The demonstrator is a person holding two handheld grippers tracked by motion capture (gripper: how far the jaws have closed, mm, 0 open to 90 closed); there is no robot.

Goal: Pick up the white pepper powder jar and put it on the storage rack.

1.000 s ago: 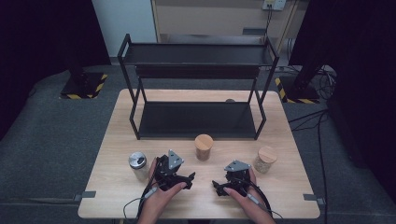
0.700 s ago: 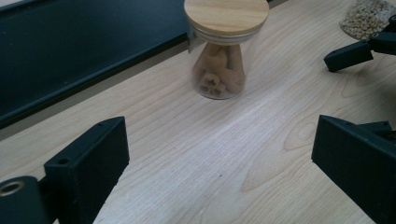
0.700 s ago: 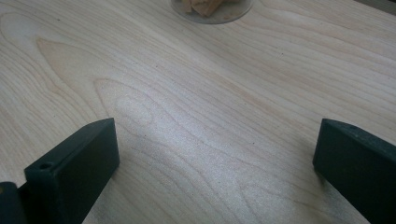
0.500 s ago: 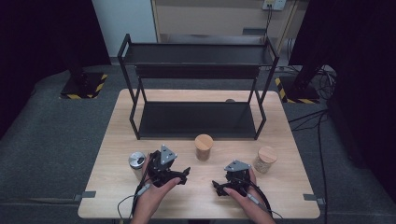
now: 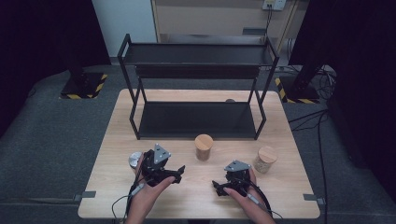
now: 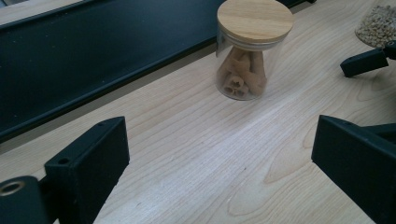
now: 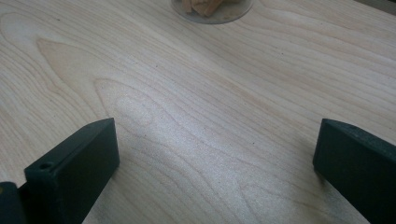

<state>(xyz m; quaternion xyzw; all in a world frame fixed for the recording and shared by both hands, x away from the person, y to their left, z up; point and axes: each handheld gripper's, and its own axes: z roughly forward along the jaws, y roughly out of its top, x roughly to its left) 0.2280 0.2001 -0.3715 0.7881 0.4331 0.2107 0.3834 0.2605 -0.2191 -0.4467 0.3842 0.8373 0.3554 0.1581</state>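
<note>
Pasta jar [image 6: 250, 49] upright, lid up; pasta seemingly vertical.

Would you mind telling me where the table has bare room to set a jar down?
The widest bare patch lies between the pasta jar and the two grippers, left gripper and right gripper. The rack's lower shelf is also bare. It is crowded at the left, where the metal-lidded jar sits against the left gripper, and near the grain jar.

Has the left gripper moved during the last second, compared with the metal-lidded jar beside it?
Yes. The left gripper drew closer to the metal-lidded jar, then swung its open jaws toward the wooden-lidded jar.
</note>
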